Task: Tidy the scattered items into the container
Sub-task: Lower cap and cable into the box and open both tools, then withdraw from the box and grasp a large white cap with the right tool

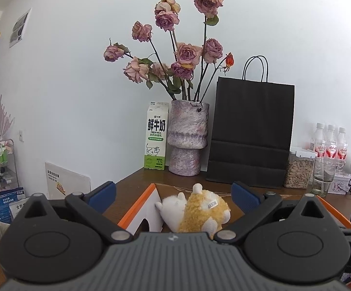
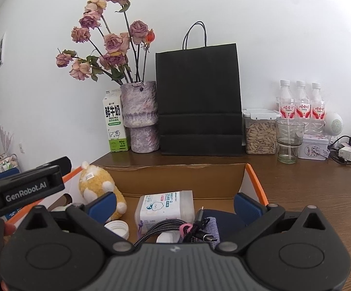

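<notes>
Both grippers hang over the cardboard box (image 2: 255, 177) on the counter (image 2: 321, 189); the left gripper (image 1: 173, 194) is spread wide, nothing between its pads, above the plush toy (image 1: 199, 212) lying in the box's left corner; the right gripper (image 2: 174, 206) gapes empty too, over a wipes pack (image 2: 165, 207), a braided cable (image 2: 173, 228) and a white cap (image 2: 117, 228) inside.

Showing one box (image 2: 254, 177) holding one plush (image 2: 98, 184), one wipes pack (image 2: 165, 206), one cable (image 2: 173, 228), one white cap (image 2: 117, 228). Sitting behind: one milk carton (image 2: 114, 123), one vase (image 2: 141, 116), one black bag (image 2: 199, 101), three bottles (image 2: 302, 104), one seed jar (image 2: 260, 133), one glass (image 2: 289, 140), one tin (image 2: 315, 148).
</notes>
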Tool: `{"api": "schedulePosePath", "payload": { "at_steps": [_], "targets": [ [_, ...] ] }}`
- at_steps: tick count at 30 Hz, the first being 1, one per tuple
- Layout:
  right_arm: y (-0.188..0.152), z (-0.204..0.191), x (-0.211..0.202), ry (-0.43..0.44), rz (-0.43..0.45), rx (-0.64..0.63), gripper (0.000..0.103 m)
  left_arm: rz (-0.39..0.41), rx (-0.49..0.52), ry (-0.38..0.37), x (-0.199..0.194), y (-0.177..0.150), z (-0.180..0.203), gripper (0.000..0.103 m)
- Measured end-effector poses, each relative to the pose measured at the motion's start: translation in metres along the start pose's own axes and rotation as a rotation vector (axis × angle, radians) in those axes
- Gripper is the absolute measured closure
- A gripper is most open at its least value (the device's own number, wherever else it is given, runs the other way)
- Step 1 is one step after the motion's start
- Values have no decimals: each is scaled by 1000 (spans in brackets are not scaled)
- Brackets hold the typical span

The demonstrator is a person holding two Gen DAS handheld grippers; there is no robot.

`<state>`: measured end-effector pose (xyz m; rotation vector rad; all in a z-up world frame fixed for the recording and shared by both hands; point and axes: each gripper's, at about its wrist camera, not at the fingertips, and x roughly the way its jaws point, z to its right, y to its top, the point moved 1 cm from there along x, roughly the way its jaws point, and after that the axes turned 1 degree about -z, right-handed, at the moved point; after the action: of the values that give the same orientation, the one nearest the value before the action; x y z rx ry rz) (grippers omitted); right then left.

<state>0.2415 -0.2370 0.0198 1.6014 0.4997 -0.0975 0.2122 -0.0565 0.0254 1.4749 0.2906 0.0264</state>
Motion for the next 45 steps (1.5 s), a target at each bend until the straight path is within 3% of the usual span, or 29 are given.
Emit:
{"api": "schedulePosePath", "payload": {
  "at_steps": [15,25,33,40,45],
  "targets": [
    [-17,-4,-14,-37,14,-61,0,30,78,-24,-17,-16,-1,0],
    [-35,6,-32,-72,10,-48,0,3,98,-12,-36,-31,-17,0],
    [-51,10,-55,-73,21,-35,0,-53,64,-26,-48,-38,-34,0],
    [-63,3,-86,-66,61,-60,0,-46,14,-40,-65,-40,-52,0],
    [-76,2,-92,-41,-63,-52,0,-106,41,-101,-70,-43,-51,0]
  ]
}}
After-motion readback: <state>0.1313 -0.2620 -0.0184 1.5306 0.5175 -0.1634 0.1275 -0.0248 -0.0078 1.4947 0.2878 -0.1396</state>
